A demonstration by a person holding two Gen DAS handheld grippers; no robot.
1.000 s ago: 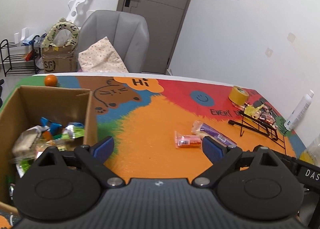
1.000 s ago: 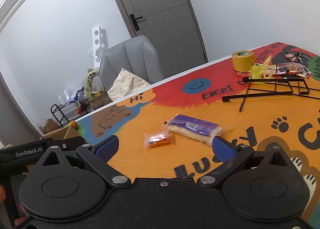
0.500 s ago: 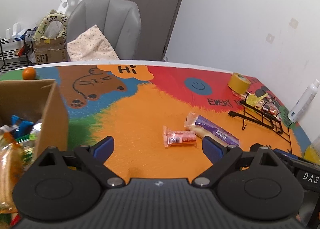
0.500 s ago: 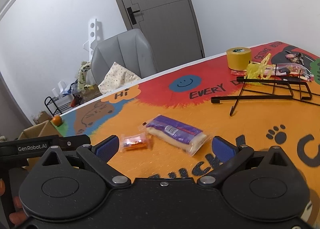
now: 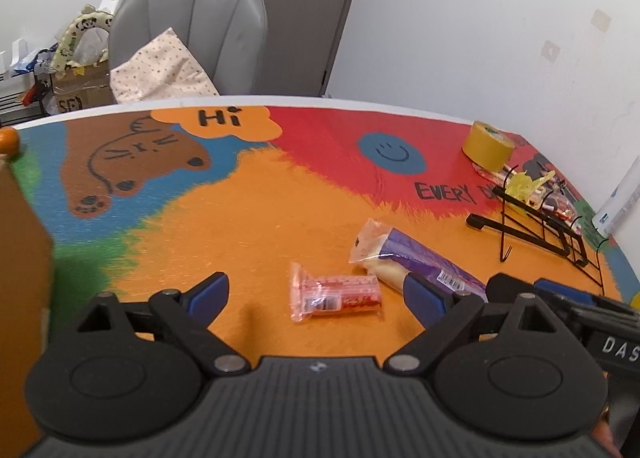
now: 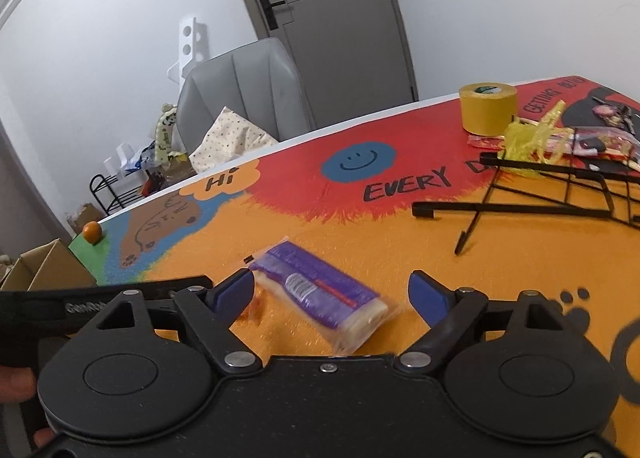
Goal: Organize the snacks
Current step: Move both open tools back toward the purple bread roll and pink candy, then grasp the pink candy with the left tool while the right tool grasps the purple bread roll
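While the left gripper point(image 5: 316, 294) hangs over the orange part of the painted desk point(image 5: 248, 194), its jaws stand wide apart and hold nothing; a small pink snack packet point(image 5: 336, 297) lies flat on the desk between the blue fingertips point(image 5: 208, 294), touched by neither. Just beside it, up and to the right, lies a longer purple snack pack point(image 5: 416, 258), and the brown wall of a cardboard box point(image 5: 20, 258) fills the left edge. That pink packet looks light, crinkly and slippery, so a hold across its narrow middle seems safer than one on the loose sealed ends. From the right wrist, the right gripper point(image 6: 332, 294) frames the purple pack point(image 6: 320, 290), which lies slantwise on the desk between jaws that are closing but do not yet press on it. Soft bread seems to sit inside the clear film, so it should squash easily; a gentle grip across the body, away from the flimsy end flaps, would suit it.
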